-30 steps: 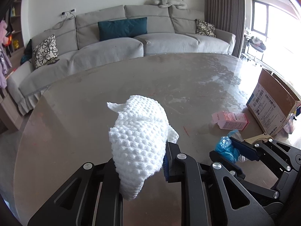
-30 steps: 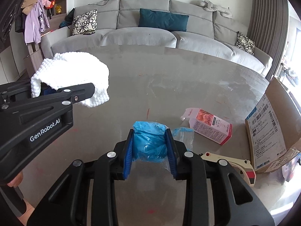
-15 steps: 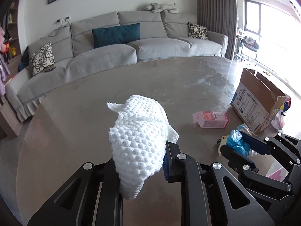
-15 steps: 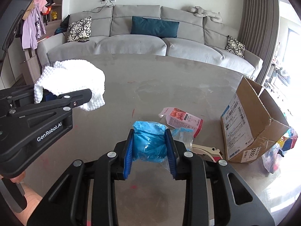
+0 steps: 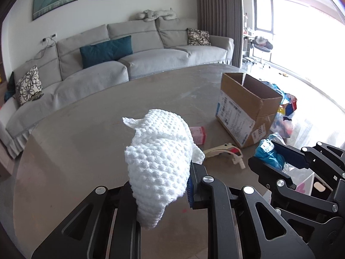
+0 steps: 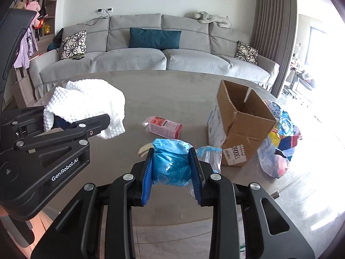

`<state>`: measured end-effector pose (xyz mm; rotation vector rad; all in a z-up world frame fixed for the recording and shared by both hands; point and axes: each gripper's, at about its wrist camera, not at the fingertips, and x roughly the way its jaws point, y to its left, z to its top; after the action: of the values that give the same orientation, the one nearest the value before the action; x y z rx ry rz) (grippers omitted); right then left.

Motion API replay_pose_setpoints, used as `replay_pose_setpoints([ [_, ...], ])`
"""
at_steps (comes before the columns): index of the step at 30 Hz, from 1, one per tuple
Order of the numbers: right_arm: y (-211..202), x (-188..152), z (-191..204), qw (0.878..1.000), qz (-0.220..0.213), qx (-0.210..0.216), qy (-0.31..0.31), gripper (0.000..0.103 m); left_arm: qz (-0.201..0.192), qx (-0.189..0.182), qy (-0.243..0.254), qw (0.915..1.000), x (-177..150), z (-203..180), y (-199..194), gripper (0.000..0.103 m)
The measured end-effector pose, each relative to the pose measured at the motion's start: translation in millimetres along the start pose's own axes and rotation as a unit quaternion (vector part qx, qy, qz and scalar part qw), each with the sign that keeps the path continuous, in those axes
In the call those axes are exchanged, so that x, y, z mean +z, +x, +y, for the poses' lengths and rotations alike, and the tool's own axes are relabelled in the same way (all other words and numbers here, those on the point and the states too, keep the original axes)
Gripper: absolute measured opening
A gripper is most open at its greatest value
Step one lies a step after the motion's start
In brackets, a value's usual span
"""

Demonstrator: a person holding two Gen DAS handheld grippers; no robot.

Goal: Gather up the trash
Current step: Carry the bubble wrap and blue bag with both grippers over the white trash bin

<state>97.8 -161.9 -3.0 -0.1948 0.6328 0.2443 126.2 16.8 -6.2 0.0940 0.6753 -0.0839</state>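
Grey stone, scuffed and dusty, is the tabletop [image 6: 172,90] under both my tools; its near edge is hidden behind their black frames. Beyond its far edge runs the sofa [image 6: 151,58]. At the right edge stands the carton [image 6: 239,116], top open and tipped toward me, so most of its inside is out of sight. A bag [image 6: 280,142] of bright wrappers leans just beside it at the rim, half washed out by window glare.

My left gripper [image 5: 160,185] is clenched on the white cloth [image 5: 159,151], which bulges up over the fingers and hides the left pad completely. My right gripper [image 6: 171,170] grips the blue wad [image 6: 170,161] between its blue pads; a clear zip bag [image 6: 210,155] trails from it, and I cannot tell whether that bag is pinched too.

Mid-table lies the pink box [image 6: 165,126], partly hidden by the cloth in the left view. Nearer me is the tape gun [image 5: 224,151]; the right view shows only its cream tip.
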Motion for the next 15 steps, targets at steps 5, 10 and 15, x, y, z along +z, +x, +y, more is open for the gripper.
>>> replay_pose_setpoints([
  [5,-21.9,-18.5,-34.3,0.999,0.002,-0.028,0.021,0.032,-0.003,-0.030,0.025,0.9992,-0.8,-43.3,-6.8,0.019],
  [10,-42.6,-43.1,-73.6,0.997,0.005,-0.062,0.046,0.032,-0.003,-0.060,0.056,0.9966,-4.6,-90.3,-10.7,0.019],
  [15,-61.7,-68.6,-109.8,0.993,0.012,-0.095,0.069,0.032,-0.005,-0.094,0.083,0.9921,-10.6,-140.7,-16.5,0.019],
])
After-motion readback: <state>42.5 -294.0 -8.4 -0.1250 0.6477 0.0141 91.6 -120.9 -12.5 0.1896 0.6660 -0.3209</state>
